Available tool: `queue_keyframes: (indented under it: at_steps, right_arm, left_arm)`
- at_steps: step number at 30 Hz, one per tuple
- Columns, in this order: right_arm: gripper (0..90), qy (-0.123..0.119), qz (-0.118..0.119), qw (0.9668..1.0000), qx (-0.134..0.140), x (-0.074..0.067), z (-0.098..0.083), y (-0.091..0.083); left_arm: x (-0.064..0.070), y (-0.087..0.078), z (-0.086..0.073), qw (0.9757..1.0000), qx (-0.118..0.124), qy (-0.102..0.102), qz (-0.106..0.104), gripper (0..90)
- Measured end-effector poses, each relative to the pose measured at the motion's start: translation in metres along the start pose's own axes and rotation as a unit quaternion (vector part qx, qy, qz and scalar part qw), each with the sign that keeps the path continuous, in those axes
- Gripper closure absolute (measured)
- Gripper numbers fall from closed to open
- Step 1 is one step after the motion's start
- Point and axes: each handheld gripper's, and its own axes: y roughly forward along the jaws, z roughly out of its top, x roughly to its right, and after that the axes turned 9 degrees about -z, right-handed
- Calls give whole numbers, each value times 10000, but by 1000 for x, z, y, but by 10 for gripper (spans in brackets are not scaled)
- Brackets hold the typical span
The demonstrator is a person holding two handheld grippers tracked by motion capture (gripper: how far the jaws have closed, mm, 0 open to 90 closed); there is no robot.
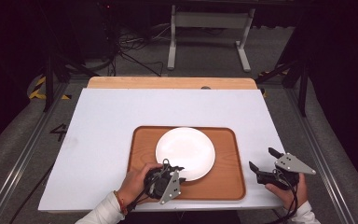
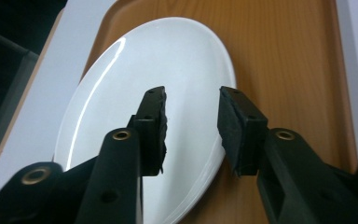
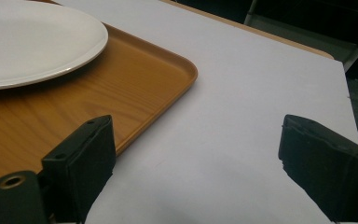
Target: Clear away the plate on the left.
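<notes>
A white plate point(image 1: 185, 152) sits on a wooden tray point(image 1: 226, 179) on the white table point(image 1: 102, 121), the left gripper point(image 1: 179, 173) part-open over its near rim, the right gripper point(image 1: 264, 160) wide open beside the tray.

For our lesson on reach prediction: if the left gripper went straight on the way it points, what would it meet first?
Probably the white plate on the wooden tray; the left gripper already points over its near rim, fingers open.

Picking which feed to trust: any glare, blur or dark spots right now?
High view: evenly lit table, dark surroundings. Left gripper view: bright glare streak on the white plate, near jaws soft. Right gripper view: sharp tray, blurred jaws, faint shadow on the table between them.
</notes>
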Motion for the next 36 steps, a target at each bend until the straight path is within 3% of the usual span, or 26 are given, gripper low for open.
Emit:
queue_keyframes:
  at_steps: [1,3,8,14,19,22,24,30,32,36]
  right_arm:
    - [115,67,0,10000,32,1,1,-1]
    - [115,161,41,9998,73,2,2,-2]
    - [118,27,-8,10000,41,0,1,-1]
    - [119,-13,9,10000,91,-1,1,-2]
    - [119,63,55,9999,68,-1,2,-1]
    - [119,88,41,9999,64,-1,1,-1]
    - [119,80,51,9999,50,-1,0,0]
    - [119,32,52,10000,-5,-3,-1,1]
    - [119,-10,52,10000,-18,-3,-1,2]
    - [119,-5,47,10000,-57,-2,-2,5]
  left_arm:
    - [-1,-1,-1,9998,100,-158,-11,592]
    - [-3,-3,-2,9997,134,-202,46,555]
    - [-6,-8,-4,9998,115,-130,137,478]
    - [-13,-17,-7,9987,165,-296,367,354]
    - [-20,-26,-13,9978,263,-502,346,234]
    - [-24,-30,-16,9971,414,-613,171,174]
    - [-26,-32,-18,9973,384,-596,191,167]
    - [-34,-39,-26,9954,390,-816,306,149]
    - [-37,-41,-29,9957,304,-775,409,149]
    - [-43,-45,-38,9944,237,-921,456,138]
